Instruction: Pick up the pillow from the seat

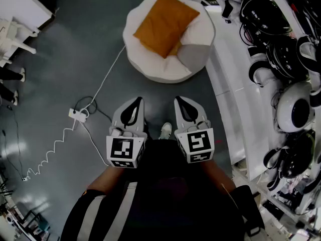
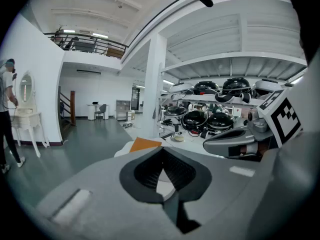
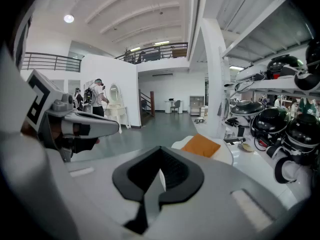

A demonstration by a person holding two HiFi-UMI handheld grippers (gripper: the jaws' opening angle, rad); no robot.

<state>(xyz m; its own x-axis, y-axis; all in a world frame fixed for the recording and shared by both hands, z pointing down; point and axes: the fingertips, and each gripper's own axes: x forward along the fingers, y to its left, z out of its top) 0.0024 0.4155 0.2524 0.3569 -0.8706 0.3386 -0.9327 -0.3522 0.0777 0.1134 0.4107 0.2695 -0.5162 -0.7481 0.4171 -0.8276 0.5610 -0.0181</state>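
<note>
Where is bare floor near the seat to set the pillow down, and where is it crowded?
Bare floor lies left of the white seat, up to the white furniture at the picture's edge. Lower left, a corded power strip clutters it. Right of the seat, the white bench is crowded with helmets.

No word, brand, number or label can be read anywhere in view; the only signs are black-and-white square markers (image 1: pixel 125 152), which carry no lettering, on the rear of the left tongs (image 1: pixel 136 103) and of the right tongs (image 1: pixel 181 102).
</note>
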